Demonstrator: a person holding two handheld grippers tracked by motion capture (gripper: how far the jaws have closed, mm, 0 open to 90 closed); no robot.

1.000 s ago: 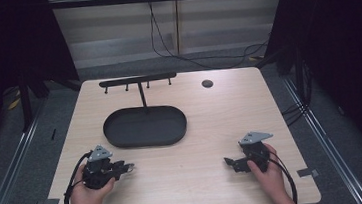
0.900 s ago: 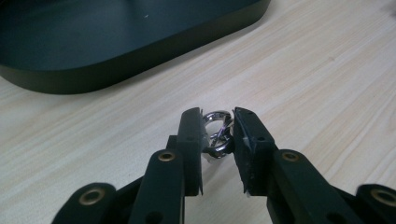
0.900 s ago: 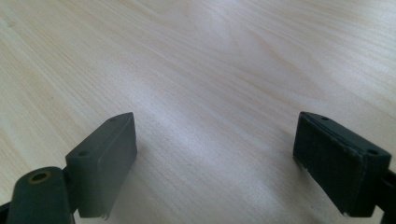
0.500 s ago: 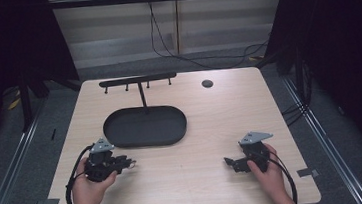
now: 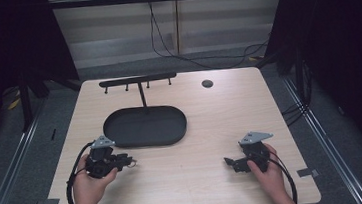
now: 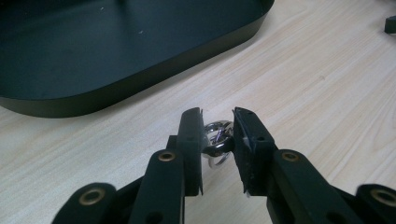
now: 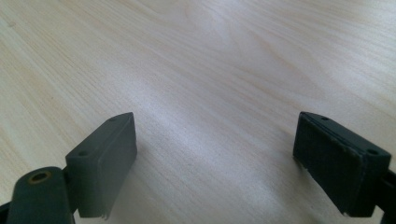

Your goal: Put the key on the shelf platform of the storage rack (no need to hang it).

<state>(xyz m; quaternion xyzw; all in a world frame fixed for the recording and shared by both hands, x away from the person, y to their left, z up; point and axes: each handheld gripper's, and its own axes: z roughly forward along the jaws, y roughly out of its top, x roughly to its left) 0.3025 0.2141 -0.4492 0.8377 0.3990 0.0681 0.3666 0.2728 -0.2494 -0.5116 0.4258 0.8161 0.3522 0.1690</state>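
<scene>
A person's two hands rest on a pale wooden desk (image 5: 186, 182), each holding a pair of black tongs. The left tongs (image 5: 127, 161), near the desk's left front, lie low over the wood and point toward the middle. In the left gripper view the left tongs are closed on a small silver ring (image 6: 217, 142): both pads press its sides, and the shiny metal shows in the narrow gap between them, just above the desk surface. Whether the ring touches the wood cannot be told.

Just beyond the left tongs lies a black oval tray (image 5: 122, 138), its near rim close to the ring but apart from it; the same dark rim (image 6: 140, 79) crosses the top of the left gripper view. From the tray's far side a thin post rises to a black rack (image 5: 137, 79) with short pegs hanging beneath its bar. A small dark round disc (image 5: 207, 83) sits on the desk near the far edge, well apart from both hands.

The right tongs (image 5: 230, 162), near the desk's right front, point toward the middle. In the right gripper view the right tongs (image 7: 215, 163) stand wide open, with bare wood grain between the two pads and nothing held. Cables trail from both tools back toward the person's forearms at the desk's near edge.
</scene>
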